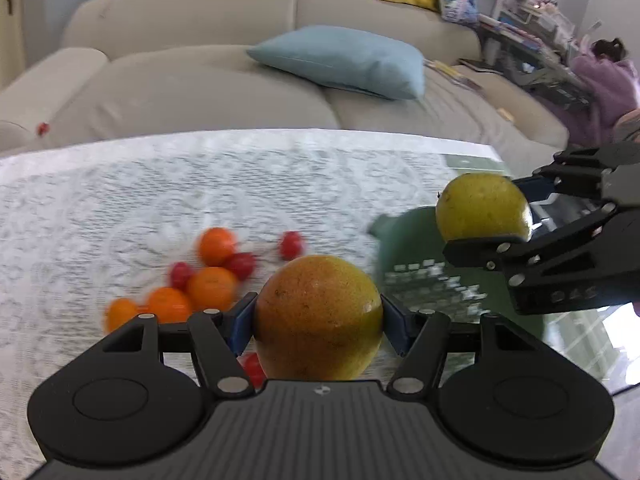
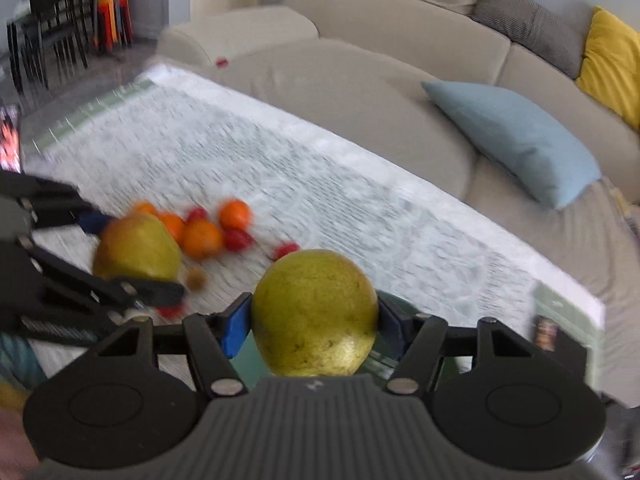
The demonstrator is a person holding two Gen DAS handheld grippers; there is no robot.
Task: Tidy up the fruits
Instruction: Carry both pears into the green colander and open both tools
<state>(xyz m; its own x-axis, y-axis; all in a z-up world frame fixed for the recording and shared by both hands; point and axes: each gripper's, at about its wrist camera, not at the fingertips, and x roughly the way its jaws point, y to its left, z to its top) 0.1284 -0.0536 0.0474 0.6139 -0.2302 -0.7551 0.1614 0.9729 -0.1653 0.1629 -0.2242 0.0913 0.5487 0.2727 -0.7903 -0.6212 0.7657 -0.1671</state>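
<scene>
My left gripper is shut on an orange-yellow pear, held above the white lace tablecloth. In the right wrist view this pear and left gripper show at the left. My right gripper is shut on a yellow-green pear; from the left wrist this pear hangs over a green basket, with the right gripper around it. Several small oranges and red cherry tomatoes lie loose on the cloth.
A beige sofa with a light blue cushion runs behind the table. A person in purple sits at the far right. One red fruit lies on the sofa. Dark chairs stand at far left.
</scene>
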